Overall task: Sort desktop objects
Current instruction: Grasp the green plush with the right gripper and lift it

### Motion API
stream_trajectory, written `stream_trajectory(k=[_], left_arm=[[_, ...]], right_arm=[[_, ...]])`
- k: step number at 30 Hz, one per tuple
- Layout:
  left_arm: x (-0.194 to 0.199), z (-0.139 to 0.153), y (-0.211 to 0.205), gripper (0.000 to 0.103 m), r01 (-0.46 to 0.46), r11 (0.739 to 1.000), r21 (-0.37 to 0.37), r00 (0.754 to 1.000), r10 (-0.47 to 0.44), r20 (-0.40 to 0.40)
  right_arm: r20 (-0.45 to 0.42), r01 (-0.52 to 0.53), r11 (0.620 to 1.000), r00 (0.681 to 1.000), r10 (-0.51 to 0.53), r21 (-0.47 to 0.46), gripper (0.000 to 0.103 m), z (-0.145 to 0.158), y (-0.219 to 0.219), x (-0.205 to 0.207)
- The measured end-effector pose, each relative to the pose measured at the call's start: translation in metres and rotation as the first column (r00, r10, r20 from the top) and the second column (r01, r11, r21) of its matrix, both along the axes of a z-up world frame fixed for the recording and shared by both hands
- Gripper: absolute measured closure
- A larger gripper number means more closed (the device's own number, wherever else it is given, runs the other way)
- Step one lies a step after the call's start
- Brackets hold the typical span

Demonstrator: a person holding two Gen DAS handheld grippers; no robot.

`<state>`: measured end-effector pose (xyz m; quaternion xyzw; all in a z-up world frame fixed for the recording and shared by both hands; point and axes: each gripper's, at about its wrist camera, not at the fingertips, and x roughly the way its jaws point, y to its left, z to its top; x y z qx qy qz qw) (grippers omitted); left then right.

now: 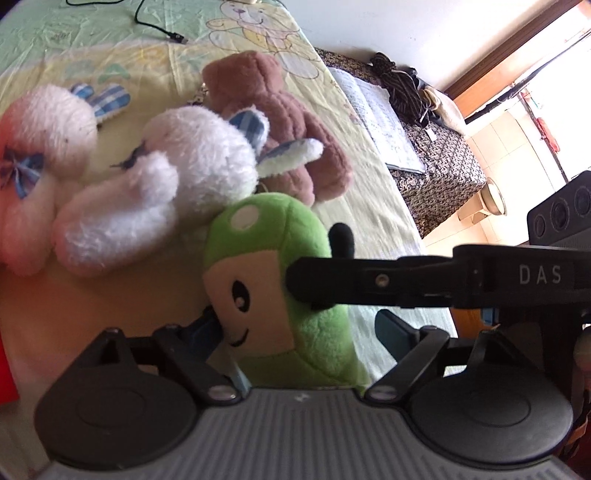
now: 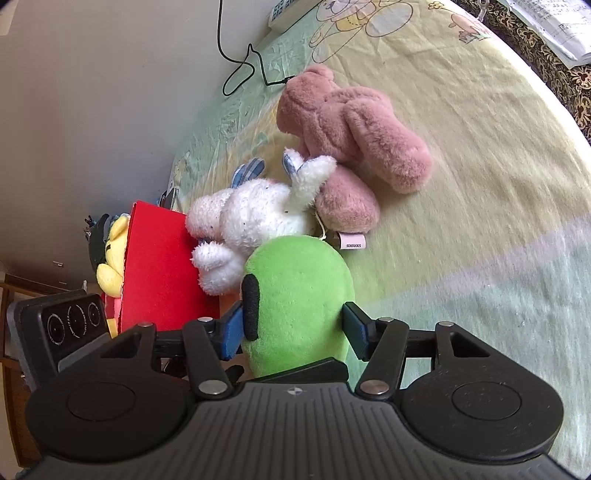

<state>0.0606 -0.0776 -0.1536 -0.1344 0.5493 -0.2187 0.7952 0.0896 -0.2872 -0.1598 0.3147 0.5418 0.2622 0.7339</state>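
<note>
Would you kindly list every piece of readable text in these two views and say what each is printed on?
"DAS": white letters on the black right gripper arm crossing the left wrist view.
"SINSUOUS", apparently, small and upside down: pink tag by the brown plush bear.
Papers: print too small to read.

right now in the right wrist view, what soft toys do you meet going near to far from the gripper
green plush toy between the right gripper's fingers → white bunny → pink-brown teddy bear, with the black cable beyond it

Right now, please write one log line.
green plush | between right gripper fingers | left gripper open beside it | bed
</note>
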Motion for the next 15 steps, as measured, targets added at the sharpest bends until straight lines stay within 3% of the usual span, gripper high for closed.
stream_trajectory(k=[8, 15], left_arm=[[-0.018, 0.016, -0.002, 0.019, 0.03, 1.0, 0.008, 0.999, -0.03, 0.031], [-0.047, 0.053, 0.011, 0.019, 0.07, 0.998, 0.007, 0.99, -0.071, 0.124]], right_arm=[[-0.006, -0.03, 0.999, 1.0, 0.03, 0.021, 0.045, 0.014, -0.004, -0.019], [0.052, -0.032, 0.999, 0.998, 0.03, 0.037, 0.046, 0.049, 0.004, -0.04]])
